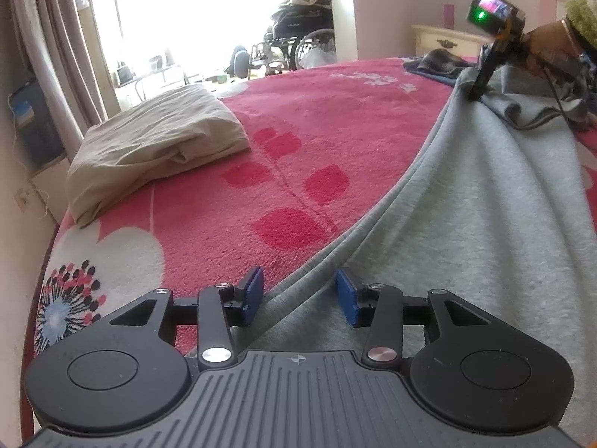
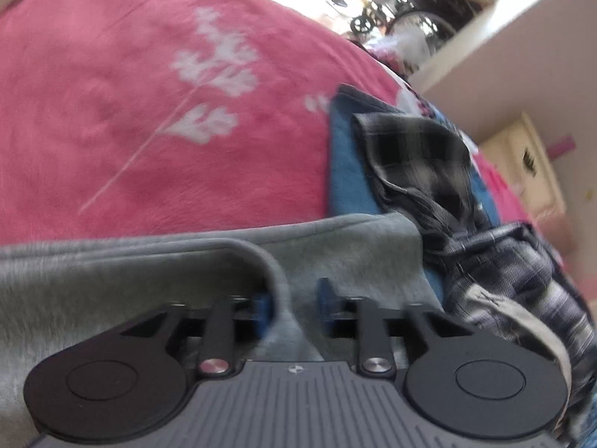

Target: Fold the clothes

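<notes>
While the grey sweatshirt (image 1: pixel 485 205) lies spread over the right part of the bed, on the pink floral blanket (image 1: pixel 298 142), the left hand-held gripper (image 1: pixel 300 295) sits at the garment's near edge with its blue pads (image 1: pixel 253 295) spread apart. The doubled hem runs diagonally between the pads, not pinched. Fabric is under the right pad; the left pad is over bare blanket.

Right hand-held gripper (image 2: pixel 294 304): blue pads apart with a raised fold of the grey sweatshirt (image 2: pixel 224 261) standing between them. The fold touches the left pad (image 2: pixel 263 308); there's a gap to the right pad. Not clamped, as far as the blurred right wrist view shows. In the left wrist view the same gripper (image 1: pixel 477 91) is at the far corner of the sweatshirt, tips down on the cloth, held by a hand (image 1: pixel 548 46) with a green knit cuff (image 1: pixel 582 15).

Other items on the bed:
- Folded beige garment (image 1: pixel 156 142) at far left, well apart from the sweatshirt.
- Dark plaid garment (image 2: pixel 447 186) bunched on a blue cloth (image 2: pixel 347 171), just beyond the sweatshirt's far corner, touching it.

Background: wheelchair (image 1: pixel 298 41) by the bright window, cream nightstand (image 1: pixel 444 39) at the wall, curtain (image 1: pixel 63 37) at left.
</notes>
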Motion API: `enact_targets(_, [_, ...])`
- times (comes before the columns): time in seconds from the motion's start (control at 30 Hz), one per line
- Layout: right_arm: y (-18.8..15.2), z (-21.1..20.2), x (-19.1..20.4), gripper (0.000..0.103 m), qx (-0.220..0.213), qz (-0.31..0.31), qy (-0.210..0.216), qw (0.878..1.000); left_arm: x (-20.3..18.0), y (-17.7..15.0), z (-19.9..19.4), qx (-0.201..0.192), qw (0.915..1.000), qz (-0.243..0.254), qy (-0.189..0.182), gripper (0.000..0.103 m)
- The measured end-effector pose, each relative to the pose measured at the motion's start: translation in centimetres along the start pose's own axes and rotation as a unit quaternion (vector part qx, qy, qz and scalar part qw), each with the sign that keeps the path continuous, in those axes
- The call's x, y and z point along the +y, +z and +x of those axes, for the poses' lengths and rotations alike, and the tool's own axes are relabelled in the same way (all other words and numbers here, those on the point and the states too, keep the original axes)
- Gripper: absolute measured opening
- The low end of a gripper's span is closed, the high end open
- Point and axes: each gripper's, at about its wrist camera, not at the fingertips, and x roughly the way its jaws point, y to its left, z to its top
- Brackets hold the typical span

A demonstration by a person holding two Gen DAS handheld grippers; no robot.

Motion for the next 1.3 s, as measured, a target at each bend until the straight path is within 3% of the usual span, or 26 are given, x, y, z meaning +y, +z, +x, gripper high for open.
enact_targets(0.07, [0.0,-0.8,-2.0,0.062,0.001,0.026,0.016,1.0,0.0,0.3,0.1,0.004,1.0,-0.002,0.0,0.044])
enact_targets(0.3, [-2.4,-5.4,-7.2,0.069,-0.025,0.059,0.082,0.995,-0.6,0.7,0.6,0.006,0.9999,-0.003,0.01,0.045])
enact_targets(0.47, [-3.4,-7.2,-9.7,0.07,-0.073,0.128,0.112,0.983,-0.8,1.2,1.2,0.009,0.9997,-0.012,0.018,0.045])
enact_targets(0.6, [-2.0,-6.4,-9.0,0.07,-0.075,0.137,0.104,0.982,-0.8,1.6,1.7,0.012,0.9994,-0.018,0.027,0.046])
enact_targets(0.67, [-0.9,-5.3,-8.0,0.07,-0.053,0.125,0.087,0.987,-0.8,1.8,1.9,0.013,0.9992,-0.02,0.032,0.046])
enact_targets(0.83, [1.1,-2.8,-4.2,0.073,-0.006,0.047,0.021,0.999,-0.7,2.2,2.5,0.017,0.9986,-0.027,0.043,0.046])
enact_targets(0.93, [1.4,-1.3,-1.7,0.087,0.017,-0.042,-0.029,0.999,-0.7,2.2,2.8,0.018,0.9981,-0.032,0.049,0.046])
enact_targets(0.97, [1.2,-0.8,-0.7,0.096,0.024,-0.086,-0.042,0.995,-0.7,2.2,2.9,0.019,0.998,-0.034,0.051,0.046])
enact_targets(1.07, [-0.9,-0.9,3.1,0.098,-0.002,-0.255,-0.078,0.964,-0.7,2.2,3.1,0.019,0.9977,-0.036,0.054,0.046])
enact_targets(1.13, [-2.6,-1.7,5.2,0.099,-0.036,-0.345,-0.085,0.934,-0.7,2.2,3.2,0.018,0.9977,-0.034,0.055,0.046])
enact_targets(1.2, [-3.4,-3.0,5.7,0.099,-0.058,-0.352,-0.065,0.932,-0.8,2.2,3.2,0.017,0.9977,-0.032,0.056,0.046])
enact_targets(1.3, [-3.4,-5.8,4.5,0.099,-0.096,-0.289,-0.039,0.952,-0.8,2.2,3.2,0.016,0.9978,-0.032,0.056,0.046])
